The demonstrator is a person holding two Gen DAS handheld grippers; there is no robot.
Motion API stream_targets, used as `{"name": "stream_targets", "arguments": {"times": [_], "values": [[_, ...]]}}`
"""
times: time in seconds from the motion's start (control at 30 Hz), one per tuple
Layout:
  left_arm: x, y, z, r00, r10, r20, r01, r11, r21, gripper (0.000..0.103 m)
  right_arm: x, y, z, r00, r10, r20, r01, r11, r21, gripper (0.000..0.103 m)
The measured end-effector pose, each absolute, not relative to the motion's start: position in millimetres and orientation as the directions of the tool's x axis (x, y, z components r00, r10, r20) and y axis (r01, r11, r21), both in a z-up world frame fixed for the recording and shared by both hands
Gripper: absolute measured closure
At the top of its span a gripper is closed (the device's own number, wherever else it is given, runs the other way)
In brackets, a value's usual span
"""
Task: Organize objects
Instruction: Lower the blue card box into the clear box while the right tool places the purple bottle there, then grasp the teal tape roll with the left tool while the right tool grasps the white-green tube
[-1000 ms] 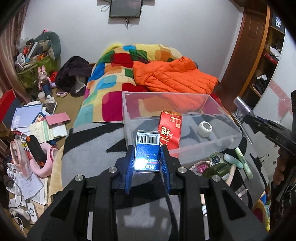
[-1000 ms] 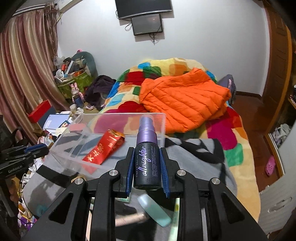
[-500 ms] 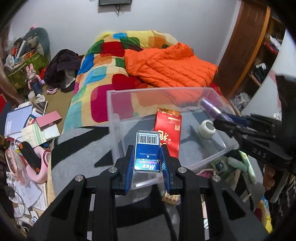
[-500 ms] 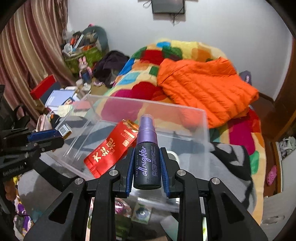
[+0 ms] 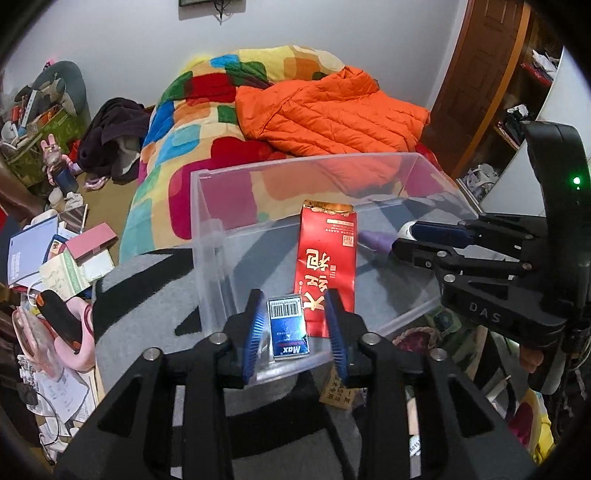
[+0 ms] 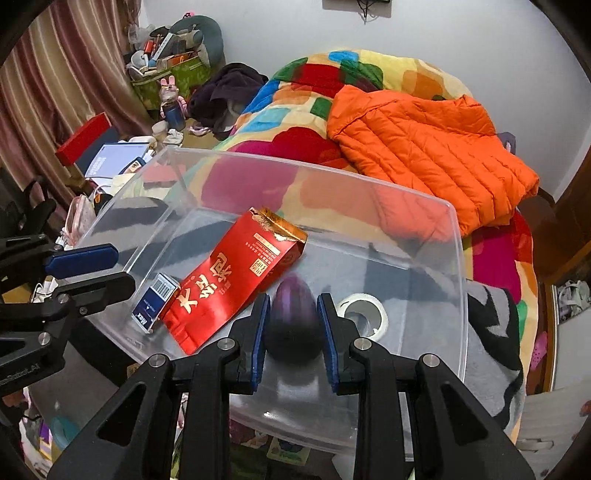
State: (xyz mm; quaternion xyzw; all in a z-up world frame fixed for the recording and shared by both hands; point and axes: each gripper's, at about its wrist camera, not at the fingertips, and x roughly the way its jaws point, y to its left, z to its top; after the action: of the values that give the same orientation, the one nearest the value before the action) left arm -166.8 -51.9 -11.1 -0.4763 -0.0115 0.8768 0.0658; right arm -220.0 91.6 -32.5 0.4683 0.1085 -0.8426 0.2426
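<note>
Cluttered bedroom around me: a bed (image 6: 495, 302) under a patchwork quilt and grey-black blanket carries the clear plastic storage bin (image 5: 436, 312), an orange puffer jacket (image 6: 424, 147) behind it. Papers and boxes crowd the floor on one side; the bin's middle is free. My left tool (image 5: 295, 334) is opening, its pads off the small blue "Max" barcode box (image 5: 288, 328) lying inside by the near wall, beside a red foil packet (image 6: 236, 280). My right tool (image 6: 291, 325) stays clenched on the dark purple-capped spray bottle (image 6: 293, 321) over the bin, next to a white tape roll (image 6: 364, 314).

White wall (image 5: 332, 26), wooden door (image 5: 480, 74), striped curtain (image 6: 55, 74) – bed with patchwork quilt (image 6: 295, 92)
</note>
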Motion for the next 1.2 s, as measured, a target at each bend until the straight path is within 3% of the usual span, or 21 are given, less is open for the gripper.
{"name": "stream_targets", "arguments": {"times": [0.37, 0.57, 0.83, 1.2], "values": [[-111.7, -57.5, 28.9, -0.652, 0.087, -0.753, -0.079, -0.996, -0.047, 0.034, -174.7, 119.7, 17.4, -0.588, -0.328, -0.739, 0.494, -0.869, -0.008, 0.049], [-70.6, -62.0, 37.2, -0.690, 0.043, -0.723, -0.040, -0.999, -0.022, 0.026, -140.9, 149.7, 33.5, -0.663, -0.300, -0.686, 0.449, -0.892, -0.044, 0.037], [-21.0, -62.7, 22.4, -0.683, 0.019, -0.730, 0.001, -1.000, -0.026, 0.018, -109.4, 201.5, 21.2, -0.692, -0.229, -0.684, 0.354, -0.934, -0.046, 0.035], [14.6, -50.1, -23.2, -0.612, 0.044, -0.790, 0.013, -0.998, -0.066, 0.017, -97.5, 242.9, -45.6, -0.589, -0.179, -0.788, 0.264, -0.964, 0.022, 0.035]]}}
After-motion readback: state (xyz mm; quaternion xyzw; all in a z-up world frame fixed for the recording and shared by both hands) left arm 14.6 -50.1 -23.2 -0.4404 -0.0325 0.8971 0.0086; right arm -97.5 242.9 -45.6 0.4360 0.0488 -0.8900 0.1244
